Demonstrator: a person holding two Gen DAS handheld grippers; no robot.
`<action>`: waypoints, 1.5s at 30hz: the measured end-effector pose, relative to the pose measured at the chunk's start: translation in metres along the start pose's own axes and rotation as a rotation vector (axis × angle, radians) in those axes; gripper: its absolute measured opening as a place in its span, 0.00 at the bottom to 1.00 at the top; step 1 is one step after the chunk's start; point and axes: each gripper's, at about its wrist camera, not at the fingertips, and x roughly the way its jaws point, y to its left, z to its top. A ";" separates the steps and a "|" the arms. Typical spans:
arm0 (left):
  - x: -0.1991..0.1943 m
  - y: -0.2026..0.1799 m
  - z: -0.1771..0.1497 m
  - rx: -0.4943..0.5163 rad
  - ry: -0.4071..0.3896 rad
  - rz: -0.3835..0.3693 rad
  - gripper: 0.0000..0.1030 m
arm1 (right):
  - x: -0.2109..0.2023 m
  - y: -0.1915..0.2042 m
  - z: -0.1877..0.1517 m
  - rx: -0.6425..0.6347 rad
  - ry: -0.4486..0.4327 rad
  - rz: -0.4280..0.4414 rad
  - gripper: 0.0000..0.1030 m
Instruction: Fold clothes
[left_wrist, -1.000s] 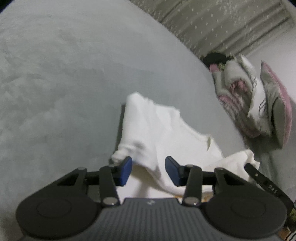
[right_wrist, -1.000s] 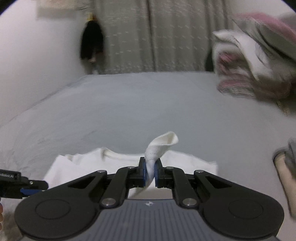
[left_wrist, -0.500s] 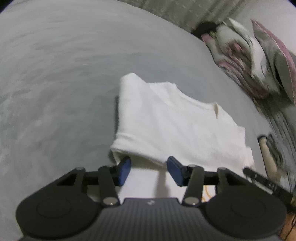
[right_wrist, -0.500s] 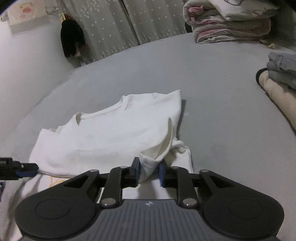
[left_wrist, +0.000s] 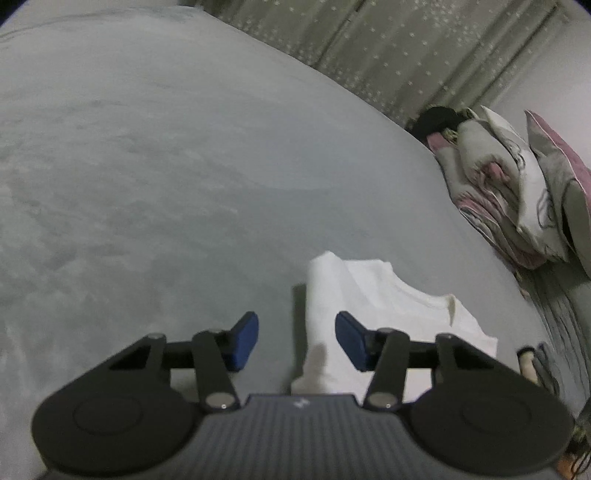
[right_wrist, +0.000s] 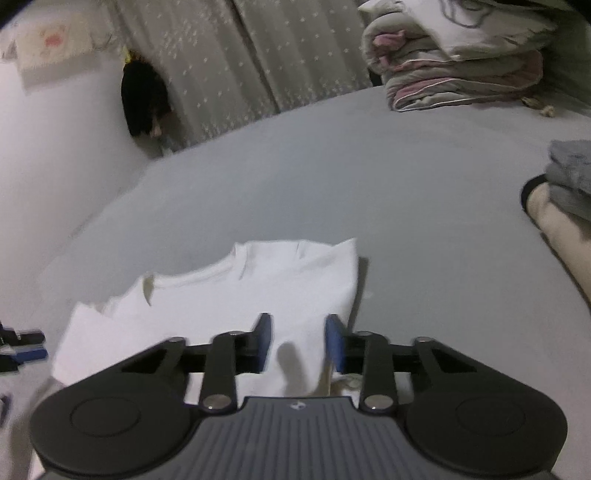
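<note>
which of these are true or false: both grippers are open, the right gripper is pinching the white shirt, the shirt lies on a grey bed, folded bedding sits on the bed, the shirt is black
1. Both grippers are open. True: the left gripper and the right gripper each show a clear gap between the blue pads.
2. The right gripper is pinching the white shirt. False: nothing is between its pads; the shirt lies beyond them.
3. The shirt lies on a grey bed. True.
4. Folded bedding sits on the bed. True: a pink and grey stack at the far end.
5. The shirt is black. False: it is white.
</note>
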 end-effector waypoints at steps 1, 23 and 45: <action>0.004 -0.001 0.000 -0.009 0.000 -0.008 0.46 | 0.002 0.003 -0.001 -0.021 -0.003 -0.017 0.06; 0.044 -0.025 -0.014 0.114 -0.122 -0.070 0.31 | 0.015 0.010 0.016 -0.217 -0.092 -0.129 0.05; 0.054 -0.068 -0.048 0.500 -0.141 0.073 0.31 | 0.000 0.035 -0.014 -0.290 -0.049 -0.069 0.32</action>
